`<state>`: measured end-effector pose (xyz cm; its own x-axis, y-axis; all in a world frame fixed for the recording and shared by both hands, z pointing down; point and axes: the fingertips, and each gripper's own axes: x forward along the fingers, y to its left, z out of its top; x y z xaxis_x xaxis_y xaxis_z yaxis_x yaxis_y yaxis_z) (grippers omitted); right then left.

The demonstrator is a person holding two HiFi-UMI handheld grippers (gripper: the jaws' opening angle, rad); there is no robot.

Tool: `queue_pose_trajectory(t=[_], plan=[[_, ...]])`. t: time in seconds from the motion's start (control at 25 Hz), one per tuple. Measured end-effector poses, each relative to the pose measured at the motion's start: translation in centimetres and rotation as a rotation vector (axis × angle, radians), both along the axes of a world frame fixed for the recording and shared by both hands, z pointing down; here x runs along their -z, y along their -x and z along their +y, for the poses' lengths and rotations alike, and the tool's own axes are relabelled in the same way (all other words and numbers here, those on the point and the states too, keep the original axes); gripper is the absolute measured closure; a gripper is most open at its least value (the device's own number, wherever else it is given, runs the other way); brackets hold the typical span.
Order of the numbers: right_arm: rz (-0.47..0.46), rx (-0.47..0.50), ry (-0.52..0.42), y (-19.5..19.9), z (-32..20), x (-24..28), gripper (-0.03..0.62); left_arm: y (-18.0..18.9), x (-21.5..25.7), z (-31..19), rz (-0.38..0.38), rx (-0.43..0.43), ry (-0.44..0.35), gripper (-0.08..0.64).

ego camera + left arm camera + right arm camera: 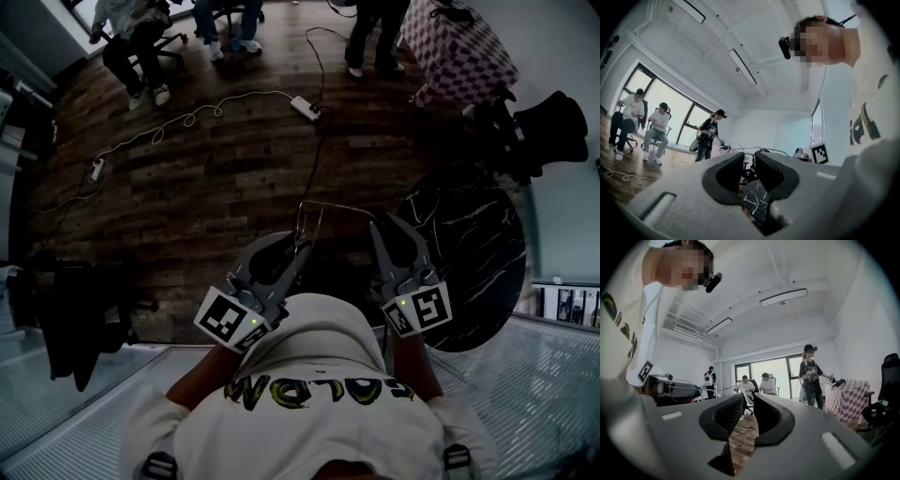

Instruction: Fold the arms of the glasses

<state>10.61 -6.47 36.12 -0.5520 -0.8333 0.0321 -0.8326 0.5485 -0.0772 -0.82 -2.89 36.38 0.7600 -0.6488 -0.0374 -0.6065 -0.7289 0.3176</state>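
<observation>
Close to the chest, left gripper [300,242] is clamping one end of the glasses [328,204], mid-air over the floor [206,178]. Right gripper [381,221] is sitting at the far end, jaws parted, arm [742,397] tip apparently lying loose between them. Glasses' long axis is running gripper to gripper; right looks nearer for folding.
</observation>
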Motion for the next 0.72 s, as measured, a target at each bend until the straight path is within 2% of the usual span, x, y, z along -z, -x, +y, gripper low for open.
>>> queue_pose_trajectory(t=[0.4,0.72], plan=[[-0.009,0.003,-0.008,0.6,0.9,-0.1,0.537,0.3,0.0,-0.3,0.000,0.017,0.000,0.480],[-0.024,0.053,-0.019,2.4,2.0,0.3,0.554,1.0,-0.2,-1.0,-0.007,0.056,0.014,0.480]])
